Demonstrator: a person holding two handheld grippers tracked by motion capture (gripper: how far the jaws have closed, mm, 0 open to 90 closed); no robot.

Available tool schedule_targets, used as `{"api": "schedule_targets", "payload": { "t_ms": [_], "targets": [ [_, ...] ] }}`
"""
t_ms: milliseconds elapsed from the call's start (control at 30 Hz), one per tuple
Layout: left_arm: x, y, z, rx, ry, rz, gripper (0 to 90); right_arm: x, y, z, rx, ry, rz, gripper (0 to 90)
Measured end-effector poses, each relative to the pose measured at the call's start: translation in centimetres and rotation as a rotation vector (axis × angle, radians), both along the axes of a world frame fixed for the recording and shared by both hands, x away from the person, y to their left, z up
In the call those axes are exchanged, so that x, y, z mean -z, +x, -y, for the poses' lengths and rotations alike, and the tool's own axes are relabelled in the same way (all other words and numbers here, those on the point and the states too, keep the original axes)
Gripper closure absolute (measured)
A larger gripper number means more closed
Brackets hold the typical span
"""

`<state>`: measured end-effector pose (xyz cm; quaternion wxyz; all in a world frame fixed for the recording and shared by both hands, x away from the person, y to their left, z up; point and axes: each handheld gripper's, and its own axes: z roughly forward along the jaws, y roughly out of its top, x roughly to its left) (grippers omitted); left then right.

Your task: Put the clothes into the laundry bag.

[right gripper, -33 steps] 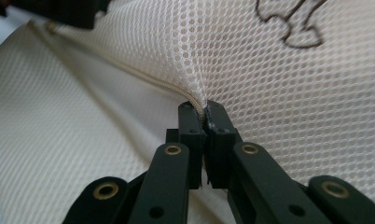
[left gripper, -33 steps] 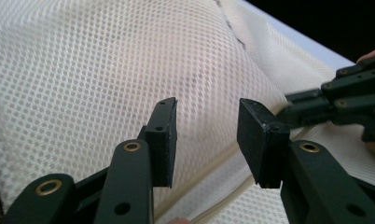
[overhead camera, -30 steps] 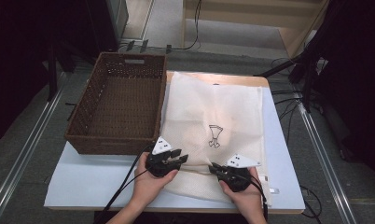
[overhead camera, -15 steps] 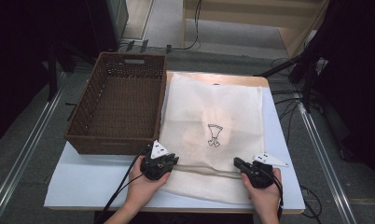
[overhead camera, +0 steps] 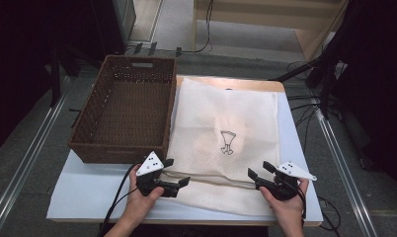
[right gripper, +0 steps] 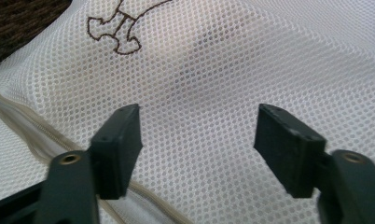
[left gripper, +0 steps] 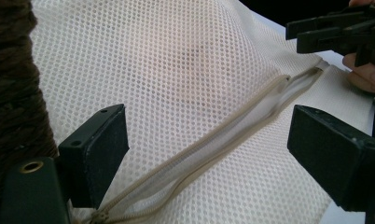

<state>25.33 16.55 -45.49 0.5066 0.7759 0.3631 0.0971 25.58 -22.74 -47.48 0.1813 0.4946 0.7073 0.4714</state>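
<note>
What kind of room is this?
Probably a lab or workshop rigged for recording: cables trail over the floor, metal rails flank the table, and a mesh laundry bag lies beside a wicker basket.

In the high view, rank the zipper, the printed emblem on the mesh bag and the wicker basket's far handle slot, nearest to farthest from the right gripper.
From the right gripper:
1. Zipper, just to its left along the bag's near edge.
2. Emblem, mid-bag, ahead and left.
3. Handle slot, on the basket's far wall, far left.
</note>
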Motion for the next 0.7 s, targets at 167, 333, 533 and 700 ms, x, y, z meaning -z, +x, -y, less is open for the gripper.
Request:
{"api": "schedule_targets", "payload": {
  "t_ms": [167,333,533,700],
  "targets": [
    [-0.2,-0.4,-1.7,-0.006,-0.037,0.001,9.9,-0.1,-0.1,0.9,0.003,-0.004,0.008,13.6],
    [-0.3,-0.4,-3.7,-0.042,-0.048,0.005,9.6,0.0,0.0,2.0,0.027,0.016,0.004,13.6],
    [-0.1,-0.6,-5.4,-0.087,-0.031,0.011,9.6,0.1,0.0,2.7,0.049,0.022,0.003,13.7],
    [-0.3,-0.8,-6.4,-0.096,-0.020,0.022,9.2,0.2,0.0,2.8,0.058,0.022,-0.008,13.8]
  ]
}}
